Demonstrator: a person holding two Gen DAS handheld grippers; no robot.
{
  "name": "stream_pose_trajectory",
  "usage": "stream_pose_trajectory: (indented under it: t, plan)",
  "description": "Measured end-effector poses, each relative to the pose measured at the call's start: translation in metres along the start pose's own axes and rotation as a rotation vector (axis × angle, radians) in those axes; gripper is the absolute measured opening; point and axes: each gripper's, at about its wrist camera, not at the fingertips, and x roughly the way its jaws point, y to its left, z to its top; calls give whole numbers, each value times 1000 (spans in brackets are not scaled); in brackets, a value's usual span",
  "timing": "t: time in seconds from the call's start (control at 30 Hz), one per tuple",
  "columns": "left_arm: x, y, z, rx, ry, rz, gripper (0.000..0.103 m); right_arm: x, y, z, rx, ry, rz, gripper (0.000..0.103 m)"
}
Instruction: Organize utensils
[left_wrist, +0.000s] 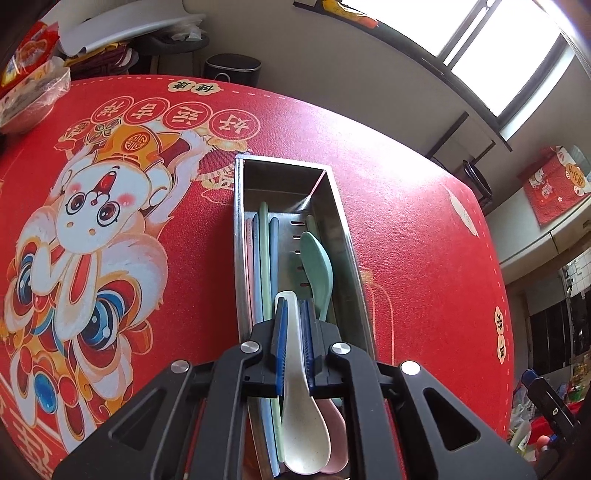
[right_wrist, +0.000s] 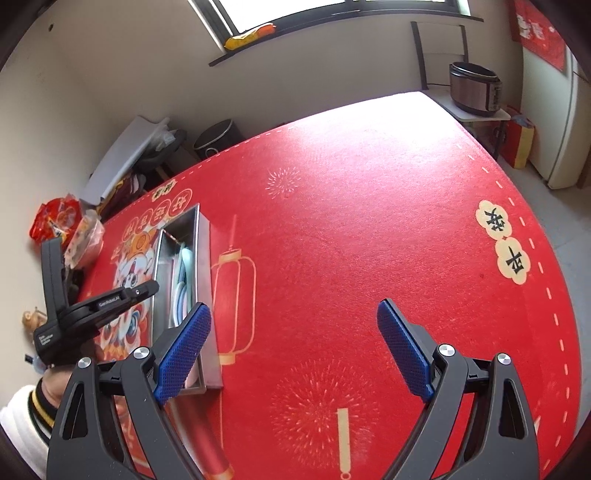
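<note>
We count three spoons: the left tongs (left_wrist: 294, 314) clamp one white spoon (left_wrist: 301, 417) over the steel tray (left_wrist: 347, 236) on the bench (right_wrist: 369, 221). One green spoon (left_wrist: 317, 266) and one pink spoon (left_wrist: 338, 443) lie inside; the right tongs (right_wrist: 293, 350) stand apart, empty.

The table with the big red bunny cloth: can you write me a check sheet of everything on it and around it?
Surface: red printed tablecloth with a cartoon rabbit; mostly bare on the right wrist view.
Job's things: long stainless steel utensil box holding pastel chopsticks, a green plastic spoon and a pink spoon; a cream plastic spoon is over the box.
Clutter: red snack bags and a plastic-wrapped bowl at the far edge.
Grippers: left gripper shut on the cream plastic spoon; right gripper open, nothing between its blue pads.
Cables: nothing seen.
Surroundings: bright window, rice cooker on a side stand, chair.
</note>
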Motion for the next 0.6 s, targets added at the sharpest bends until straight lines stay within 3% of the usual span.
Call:
stream_pose_trajectory:
  t: [0.3, 0.6]
  plan:
    - [-60, -6, 11, 119, -86, -4, 36, -36, 29, 11, -24, -93, 11, 88]
    - [-156, -3, 23, 252, -237, 24, 78, -80, 74, 17, -89, -187, 0, 88]
